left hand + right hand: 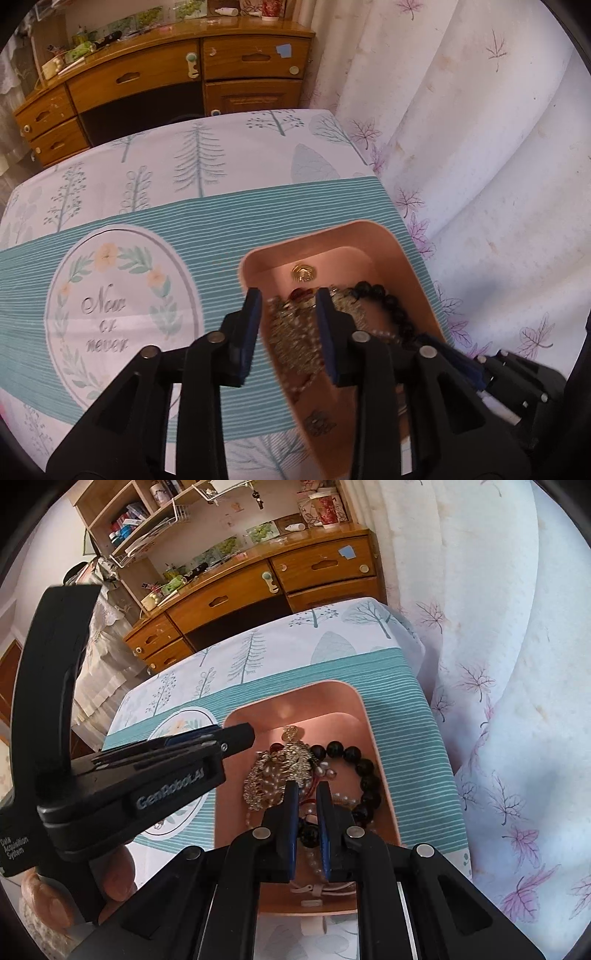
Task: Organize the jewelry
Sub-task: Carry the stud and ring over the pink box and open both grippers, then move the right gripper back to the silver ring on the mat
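Note:
A pink tray [402,258] [373,746] sits at the right edge of the table and holds a tangle of jewelry: a gold filigree necklace [291,339] [280,768], a dark bead bracelet [391,299] [364,771], a pearl strand [314,860] and a small gold ring piece [304,273] [291,733]. My left gripper [286,321] is open over the tray's left wall, one finger outside, one over the necklace. My right gripper [308,812] hovers over the tray's near half, jaws narrowly apart around a red cord and dark beads.
The table has a teal striped cloth [207,236] with a "Now or never" oval. A white leaf-print curtain [480,147] hangs close on the right. A wooden desk with drawers [166,85] stands beyond the table. My left gripper's body [147,775] crosses the right wrist view.

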Demonstrator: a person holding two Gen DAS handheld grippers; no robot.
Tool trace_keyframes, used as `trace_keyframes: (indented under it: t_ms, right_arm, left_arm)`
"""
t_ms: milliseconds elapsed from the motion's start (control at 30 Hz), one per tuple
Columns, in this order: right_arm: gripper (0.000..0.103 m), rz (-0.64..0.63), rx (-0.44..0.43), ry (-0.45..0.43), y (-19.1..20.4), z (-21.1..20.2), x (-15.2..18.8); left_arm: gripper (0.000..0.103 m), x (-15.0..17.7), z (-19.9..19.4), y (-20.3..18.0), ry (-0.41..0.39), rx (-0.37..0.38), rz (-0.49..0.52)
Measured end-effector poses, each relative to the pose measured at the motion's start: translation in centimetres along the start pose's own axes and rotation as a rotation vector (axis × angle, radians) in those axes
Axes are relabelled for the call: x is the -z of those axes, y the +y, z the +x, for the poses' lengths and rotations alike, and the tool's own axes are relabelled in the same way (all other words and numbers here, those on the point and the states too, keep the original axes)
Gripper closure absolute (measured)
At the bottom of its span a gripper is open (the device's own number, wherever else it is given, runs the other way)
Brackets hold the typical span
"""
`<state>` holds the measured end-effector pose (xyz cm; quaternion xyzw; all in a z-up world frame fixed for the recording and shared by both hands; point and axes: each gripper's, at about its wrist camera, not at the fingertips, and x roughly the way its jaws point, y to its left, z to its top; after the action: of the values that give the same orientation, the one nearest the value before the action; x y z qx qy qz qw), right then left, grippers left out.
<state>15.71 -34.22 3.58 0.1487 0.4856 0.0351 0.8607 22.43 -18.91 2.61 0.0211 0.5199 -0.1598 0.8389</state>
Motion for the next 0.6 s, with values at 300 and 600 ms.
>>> trace_keyframes:
  t_ms: [300,600]
  right_arm:
    - [0.093,-0.050,-0.002,0.002,2.6,-0.6,0.4]
    - [0.093,-0.120,-0.014,0.013,6.0,-1.5,1.5]
  left_arm:
    - [0.074,2.5,-3.0,2.8,-0.013,-0.049,-0.009]
    - [0.074,5.4,-6.8,5.7,-0.051,-0.091,-0.028]
